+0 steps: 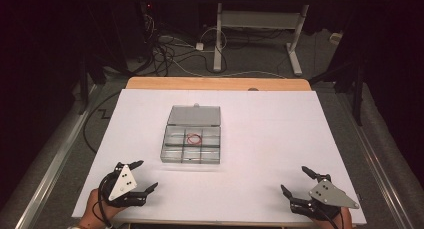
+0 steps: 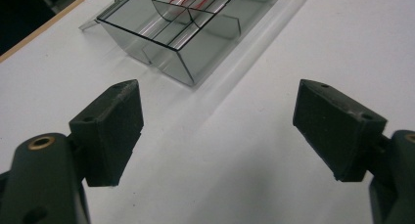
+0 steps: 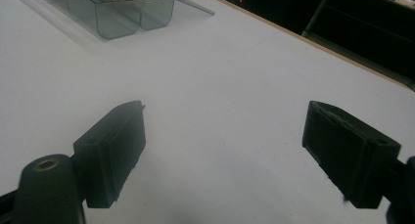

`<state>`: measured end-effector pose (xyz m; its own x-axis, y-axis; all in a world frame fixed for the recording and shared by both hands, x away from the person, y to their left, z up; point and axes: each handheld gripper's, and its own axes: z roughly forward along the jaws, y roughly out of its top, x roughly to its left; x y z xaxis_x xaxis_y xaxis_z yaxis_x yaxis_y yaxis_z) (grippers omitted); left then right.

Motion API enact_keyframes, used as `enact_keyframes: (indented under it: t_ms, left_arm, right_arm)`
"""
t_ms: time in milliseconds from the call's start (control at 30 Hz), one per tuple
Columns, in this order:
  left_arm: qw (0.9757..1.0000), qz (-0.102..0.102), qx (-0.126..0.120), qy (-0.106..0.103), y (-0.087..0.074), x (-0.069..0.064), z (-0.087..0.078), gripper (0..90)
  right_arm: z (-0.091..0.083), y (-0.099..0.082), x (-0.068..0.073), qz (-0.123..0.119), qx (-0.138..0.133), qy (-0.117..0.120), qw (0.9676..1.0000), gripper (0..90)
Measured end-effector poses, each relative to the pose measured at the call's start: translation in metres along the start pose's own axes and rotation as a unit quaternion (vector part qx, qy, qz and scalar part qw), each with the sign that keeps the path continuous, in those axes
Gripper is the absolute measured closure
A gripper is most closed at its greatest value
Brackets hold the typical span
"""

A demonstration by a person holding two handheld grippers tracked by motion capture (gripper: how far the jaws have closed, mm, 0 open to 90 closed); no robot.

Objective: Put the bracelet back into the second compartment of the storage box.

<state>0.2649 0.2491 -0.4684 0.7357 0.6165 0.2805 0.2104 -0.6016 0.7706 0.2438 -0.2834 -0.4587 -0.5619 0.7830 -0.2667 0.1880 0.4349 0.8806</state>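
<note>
— Centre of the white table (image 1: 260,139)?
— Clear compartment box (image 1: 191,144), lid (image 1: 194,115) flung open at the back — red rubber band (image 1: 194,138) in a middle cell.
— Near edge?
— Left gripper (image 1: 145,175) and right gripper (image 1: 295,181), jaws spread, well apart from the box.

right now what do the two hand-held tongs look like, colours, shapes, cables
Both are black two-jaw tools. The left tongs carry a pale grey three-cornered plate with small dark dots; the right tongs carry a darker grey one. A black cable loops from the left one. Up close, the fingers are blocky, matte black pads, with a brass-coloured ring at the base.
</note>
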Motion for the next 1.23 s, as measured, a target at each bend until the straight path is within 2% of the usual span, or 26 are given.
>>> enact_keyframes:
  t_ms: [433,533,667,1067,1233]
  left_arm:
    - [1.0,-0.003,0.003,0.001,0.0003,0.001,0.0023,18.2]
    - [1.0,-0.002,0.004,0.0,0.0004,0.0006,0.0023,18.2]
    - [1.0,-0.003,0.002,0.0,0.0005,0.0008,0.0026,18.2]
    - [1.0,-0.004,0.004,-0.003,0.001,0.0023,0.0051,18.2]
    - [1.0,-0.005,0.003,-0.003,0.0016,0.0019,0.0056,18.3]
  right_arm:
    - [-0.0002,-0.0001,-0.0024,0.0,-0.003,0.0,1.0,16.8]
    - [-0.0022,0.0014,-0.003,0.017,-0.009,0.005,0.9998,16.9]
    - [-0.0028,0.0018,-0.0037,0.018,-0.01,0.002,0.9998,16.8]
    - [-0.0003,-0.0004,-0.0033,0.003,-0.001,-0.003,1.0,16.8]
    - [0.0,-0.0005,-0.0041,0.005,-0.002,-0.003,1.0,16.8]
